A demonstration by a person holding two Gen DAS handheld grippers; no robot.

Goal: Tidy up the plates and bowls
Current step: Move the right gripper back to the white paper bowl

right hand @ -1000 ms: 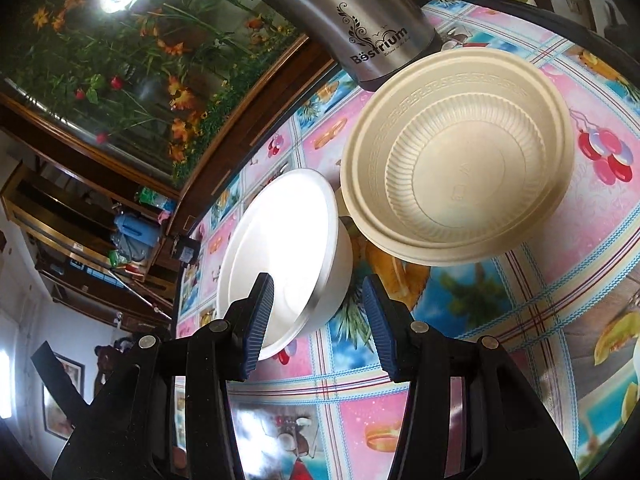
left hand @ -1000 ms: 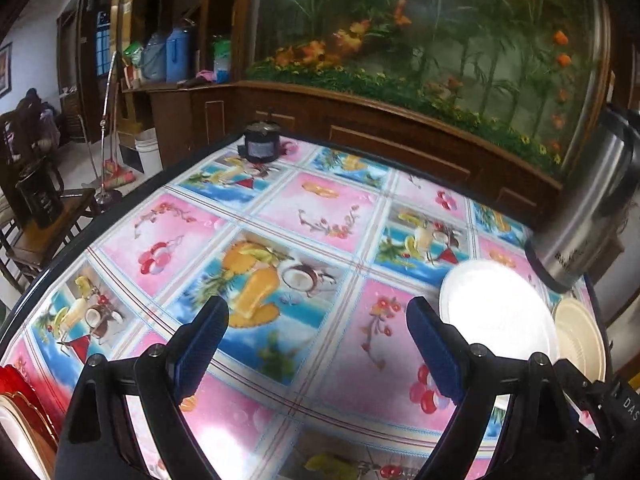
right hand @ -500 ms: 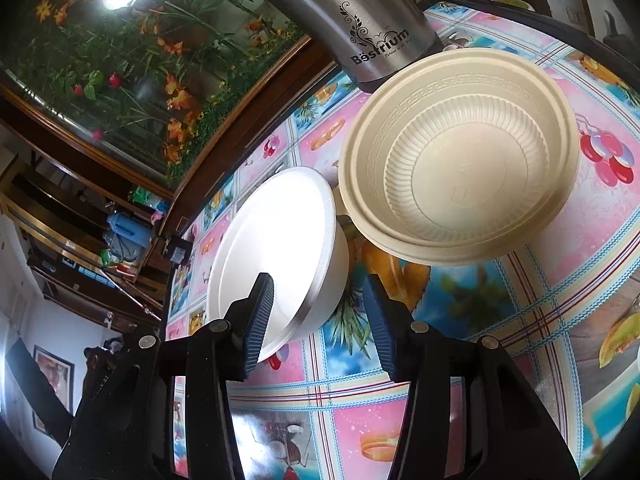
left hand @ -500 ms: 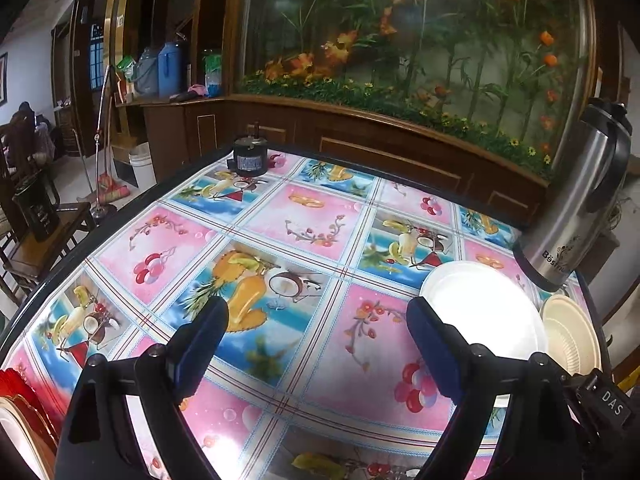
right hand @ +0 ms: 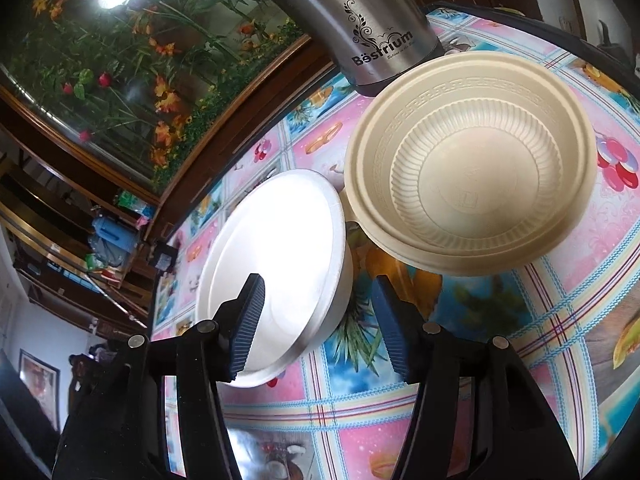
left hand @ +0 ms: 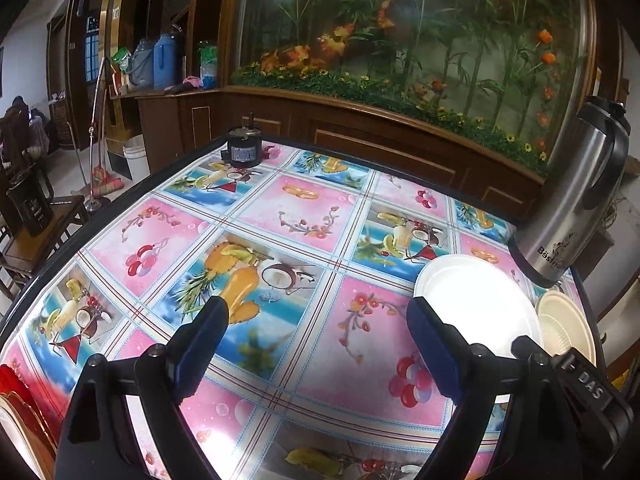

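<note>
A white plate rests on top of a white bowl on the patterned tablecloth. A cream ribbed bowl sits just right of it, stacked on another cream dish. My right gripper is open and straddles the near rim of the white plate, its left finger over the plate. In the left wrist view the white plate and cream bowl lie at the right. My left gripper is open and empty above the table's middle.
A steel thermos stands right behind the bowls; it also shows in the left wrist view. A small black motor sits at the far table edge. Red and gold dishes show at the lower left. A wooden cabinet runs behind.
The left wrist camera has tilted up and pulled back a little, showing more of the thermos. The right gripper has crept slightly closer to the white plate. Both stay open.
</note>
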